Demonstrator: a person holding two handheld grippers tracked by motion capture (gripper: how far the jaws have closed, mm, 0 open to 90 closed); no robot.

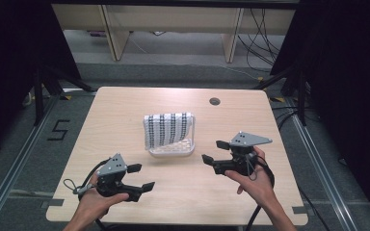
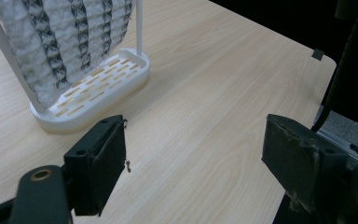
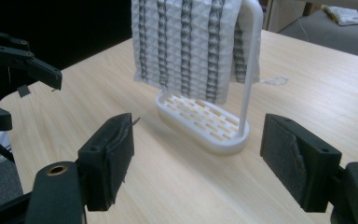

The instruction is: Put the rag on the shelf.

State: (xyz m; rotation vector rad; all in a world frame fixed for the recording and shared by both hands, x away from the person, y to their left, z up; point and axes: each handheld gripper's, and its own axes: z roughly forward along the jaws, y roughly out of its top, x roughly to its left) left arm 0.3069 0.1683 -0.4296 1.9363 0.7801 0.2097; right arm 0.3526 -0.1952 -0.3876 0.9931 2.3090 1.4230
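Observation:
A white cloth with dark stripes hangs over a white rack with a slotted base, near the middle of the table. My left gripper is held open above the table's front left, nothing between its jaws. To the right of the rack my right gripper is open too, its jaws pointing toward the rack. Both stand apart from the rack.
The wooden table has a round cable hole at the back right. Behind it stands a desk with wooden legs, and cables lie on the floor. Dark curtains flank both sides.

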